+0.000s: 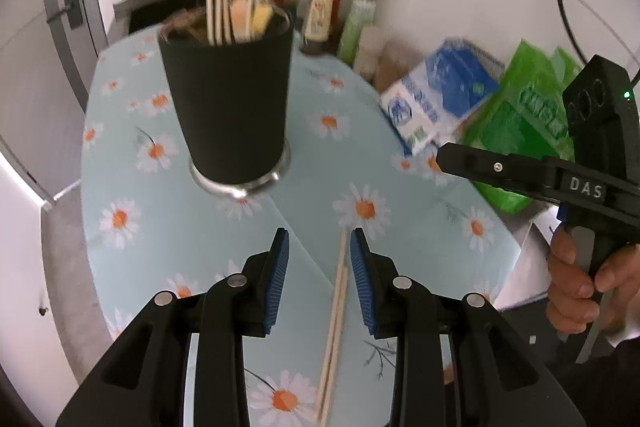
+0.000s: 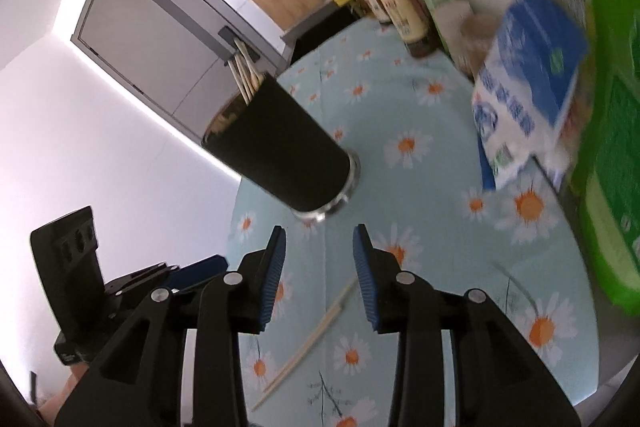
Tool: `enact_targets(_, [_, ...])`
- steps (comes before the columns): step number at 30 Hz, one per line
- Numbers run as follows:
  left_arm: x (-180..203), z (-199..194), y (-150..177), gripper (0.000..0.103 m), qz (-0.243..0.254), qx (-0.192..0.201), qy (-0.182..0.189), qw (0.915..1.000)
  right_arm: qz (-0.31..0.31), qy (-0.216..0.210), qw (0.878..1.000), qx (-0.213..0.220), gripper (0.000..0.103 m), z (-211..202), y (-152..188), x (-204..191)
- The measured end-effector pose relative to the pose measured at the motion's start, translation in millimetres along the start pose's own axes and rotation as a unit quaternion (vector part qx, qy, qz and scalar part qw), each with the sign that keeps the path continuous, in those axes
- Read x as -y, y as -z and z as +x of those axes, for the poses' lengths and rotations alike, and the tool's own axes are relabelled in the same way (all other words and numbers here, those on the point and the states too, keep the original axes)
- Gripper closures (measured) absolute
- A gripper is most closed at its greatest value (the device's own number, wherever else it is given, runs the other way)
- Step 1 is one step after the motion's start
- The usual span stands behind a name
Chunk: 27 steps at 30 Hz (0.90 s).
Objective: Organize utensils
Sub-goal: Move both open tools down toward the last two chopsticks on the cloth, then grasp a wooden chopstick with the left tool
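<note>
I see the chopsticks flat on the tablecloth, well in front of the black holder. Left gripper jaws stand partly apart over them, clamping nothing. Right gripper likewise partly apart, empty, chopsticks below its jaws.

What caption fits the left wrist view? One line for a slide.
Open left gripper hovers over a pair of chopsticks lying on the daisy-print tablecloth, before the black utensil holder.

1 black utensil cup, 2 loose chopsticks, 1 blue packet, 2 claws
</note>
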<state>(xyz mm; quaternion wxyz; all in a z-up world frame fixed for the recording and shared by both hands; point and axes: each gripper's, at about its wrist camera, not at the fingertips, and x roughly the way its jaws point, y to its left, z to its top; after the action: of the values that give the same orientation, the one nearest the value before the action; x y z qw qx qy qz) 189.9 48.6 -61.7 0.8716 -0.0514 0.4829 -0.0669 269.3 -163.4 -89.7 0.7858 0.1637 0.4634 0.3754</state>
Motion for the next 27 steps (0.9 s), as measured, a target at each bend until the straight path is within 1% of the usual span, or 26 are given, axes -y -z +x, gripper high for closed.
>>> enact_targets(4, [5, 17, 9, 0.073, 0.004, -0.034, -0.003, 0.9994, 0.012, -0.015, 0.999, -0.029, 0.067, 2, 12, 12])
enact_targets(8, [6, 34, 19, 0.073, 0.006, -0.064, -0.009, 0.9979, 0.014, -0.014, 0.999, -0.042, 0.067, 3, 21, 23])
enact_targets(11, [7, 47, 28, 0.073, 0.013, -0.088, -0.009, 0.996, 0.021, -0.024, 0.998, -0.058, 0.067, 4, 26, 28])
enact_targets(12, [8, 50, 30, 0.073, 0.02, -0.095, -0.015, 0.9952, 0.02, -0.026, 0.998, -0.06, 0.067, 4, 28, 29])
enact_targets(16, [4, 56, 37, 0.073, 0.01, -0.109, -0.015, 0.9939, 0.007, -0.029, 0.997, -0.07, 0.067, 3, 31, 27])
enact_targets(20, [5, 62, 41, 0.074, 0.018, -0.123, -0.021, 0.992, 0.001, -0.036, 0.996, -0.08, 0.067, 8, 34, 26])
enact_targets(24, [6, 71, 43, 0.074, 0.021, -0.147, -0.026, 0.9885, 0.0, -0.039, 0.995, -0.093, 0.067, 15, 38, 27])
enact_targets(27, [7, 72, 44, 0.074, 0.023, -0.151, -0.027, 0.988, -0.002, -0.042, 0.994, -0.096, 0.067, 16, 41, 26])
